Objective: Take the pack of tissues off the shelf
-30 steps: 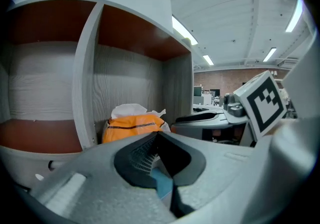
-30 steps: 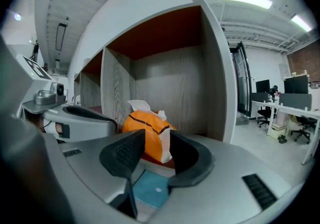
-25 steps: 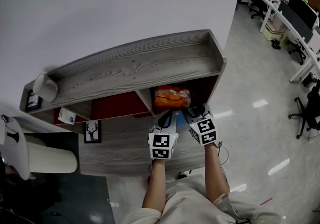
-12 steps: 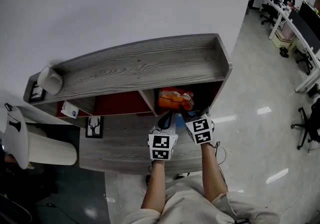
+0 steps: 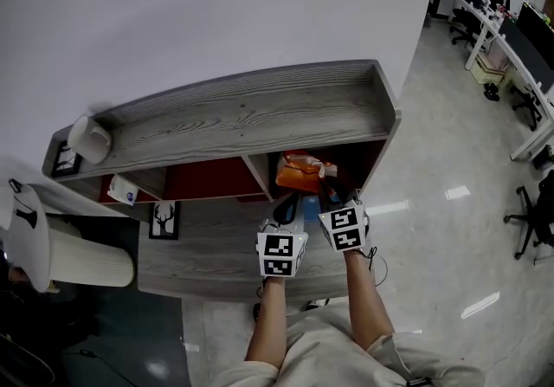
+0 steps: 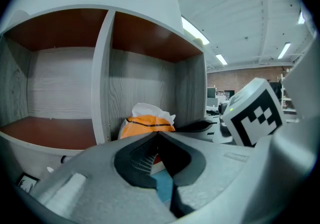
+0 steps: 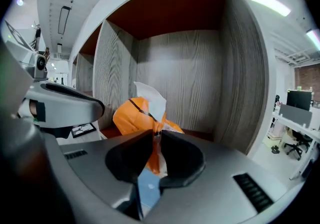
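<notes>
Head view: the shelf (image 5: 242,117) stood against the wall. The pack of tissues (image 5: 299,173), orange with a white sheet sticking out on top, lay in the shelf's right-hand compartment, near its front edge. The left gripper (image 5: 286,210) was at the shelf's lower front, below the central divider (image 5: 257,176). The right gripper (image 5: 334,198) reached into the mouth of the right compartment, just beside the pack.

Left gripper view: the left gripper's (image 6: 156,134) jaws were together, tips meeting, nothing between them. The pack (image 6: 146,124) lay beyond them, just right of the divider (image 6: 102,75). The right gripper's marker cube (image 6: 252,113) was at the shelf's right side.

Right gripper view: the right gripper's (image 7: 156,133) jaws were closing, nearly together, with a fold of the pack's (image 7: 132,115) orange wrapper pinched between their tips. The pack's body was still inside the compartment, near its left wall (image 7: 117,75).
</notes>
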A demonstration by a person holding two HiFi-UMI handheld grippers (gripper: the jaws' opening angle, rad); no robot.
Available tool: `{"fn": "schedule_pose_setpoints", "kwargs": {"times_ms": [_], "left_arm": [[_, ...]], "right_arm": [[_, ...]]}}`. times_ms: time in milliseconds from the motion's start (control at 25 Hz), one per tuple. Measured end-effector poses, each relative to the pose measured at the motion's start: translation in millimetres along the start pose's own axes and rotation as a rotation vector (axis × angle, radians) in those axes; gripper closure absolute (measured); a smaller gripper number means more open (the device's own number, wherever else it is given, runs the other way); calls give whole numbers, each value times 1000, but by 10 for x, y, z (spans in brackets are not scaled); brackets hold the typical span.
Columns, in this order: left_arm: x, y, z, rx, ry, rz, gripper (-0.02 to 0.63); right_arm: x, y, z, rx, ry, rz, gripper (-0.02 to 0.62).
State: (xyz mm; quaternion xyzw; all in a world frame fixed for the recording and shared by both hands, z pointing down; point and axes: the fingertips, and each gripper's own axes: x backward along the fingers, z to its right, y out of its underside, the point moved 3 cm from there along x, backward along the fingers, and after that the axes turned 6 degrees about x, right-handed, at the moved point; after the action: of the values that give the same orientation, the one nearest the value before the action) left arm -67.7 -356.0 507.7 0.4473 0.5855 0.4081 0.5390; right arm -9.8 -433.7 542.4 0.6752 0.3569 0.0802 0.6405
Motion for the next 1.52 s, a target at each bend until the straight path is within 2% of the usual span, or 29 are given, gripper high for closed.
{"fn": "schedule_pose_setpoints", "kwargs": {"times_ms": [200,880,1240,1520], "left_arm": [[69,0,-23,1,-3,7,598],[334,-16,-218,6,24,23,598],[496,-45,-150,-20,97,19,598],[662,-36,-127,-33,149,6,598]], "right_arm": [[55,-10,24,-16,44,9,561],[288,-187,-15,-31,166,56,569],[629,-238,-3,-52,269,71,571],[915,-90,-72,-100,345,59,571]]}}
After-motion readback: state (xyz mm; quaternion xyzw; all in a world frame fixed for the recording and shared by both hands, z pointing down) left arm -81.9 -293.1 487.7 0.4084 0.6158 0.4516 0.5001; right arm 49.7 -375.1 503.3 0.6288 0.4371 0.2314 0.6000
